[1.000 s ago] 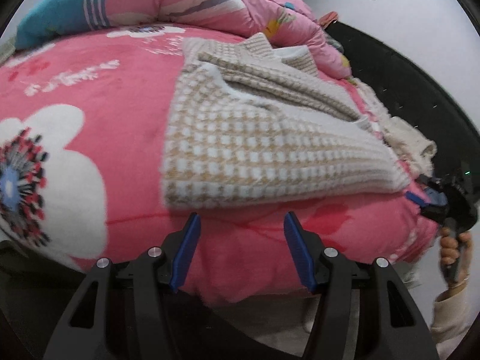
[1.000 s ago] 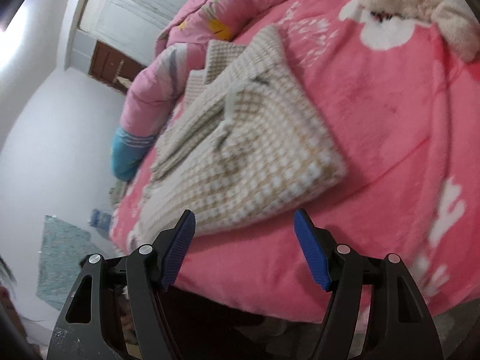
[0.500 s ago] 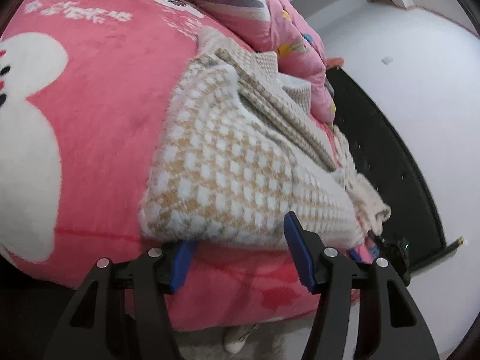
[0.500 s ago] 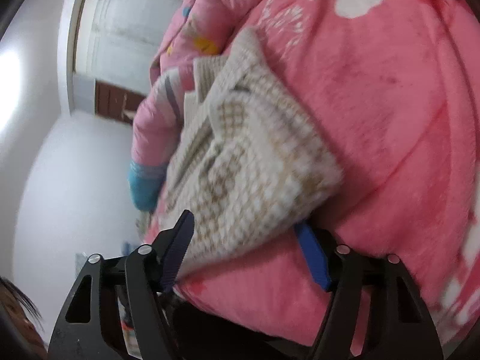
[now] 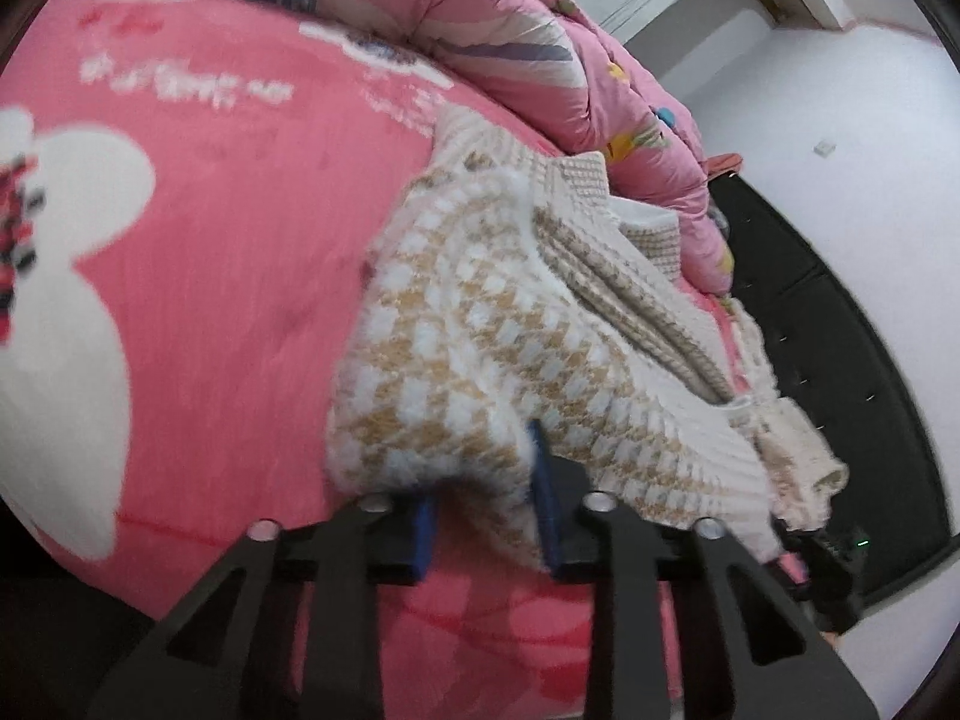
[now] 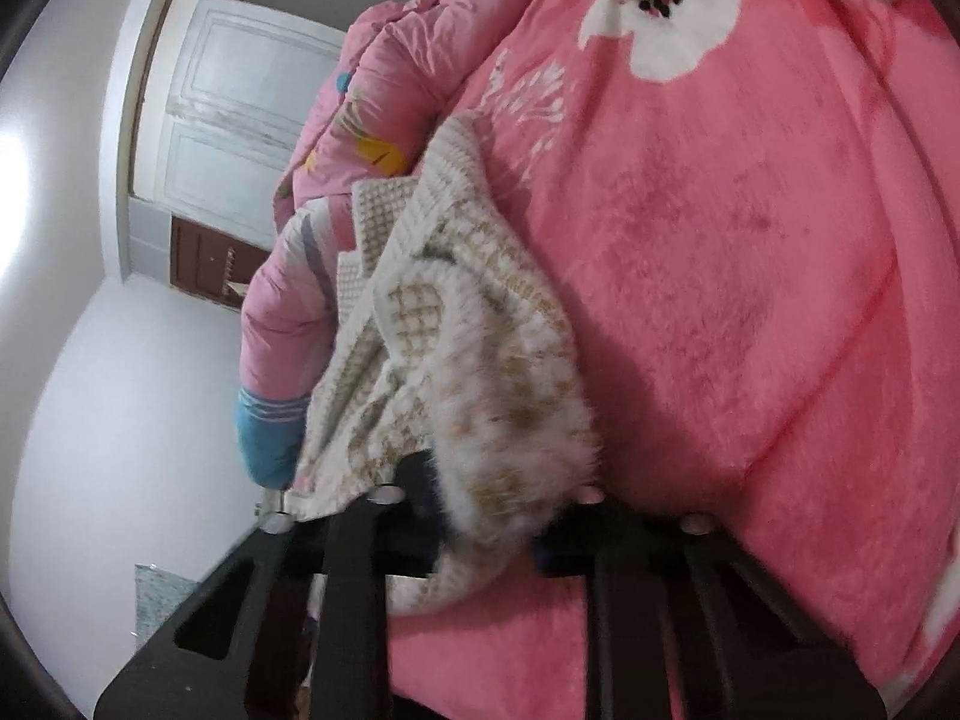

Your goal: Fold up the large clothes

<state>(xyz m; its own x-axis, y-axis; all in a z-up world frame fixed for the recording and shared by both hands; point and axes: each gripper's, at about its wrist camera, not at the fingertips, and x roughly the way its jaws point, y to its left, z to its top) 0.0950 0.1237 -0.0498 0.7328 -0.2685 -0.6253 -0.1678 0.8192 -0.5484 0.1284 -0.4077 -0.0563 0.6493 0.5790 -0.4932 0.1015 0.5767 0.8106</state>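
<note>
- Beige-and-white checked knit sweater (image 5: 498, 324), folded, lies at the near edge of the bed's pink flowered plush blanket (image 5: 198, 228).
- Left gripper (image 5: 483, 510): jaws just closed, clamped on the sweater's near hem.
- Right gripper (image 6: 489, 516): jaws just closed, pinching its fuzzy corner.
- Pink quilted duvet (image 5: 540, 60) bunched along the far edge.
</note>
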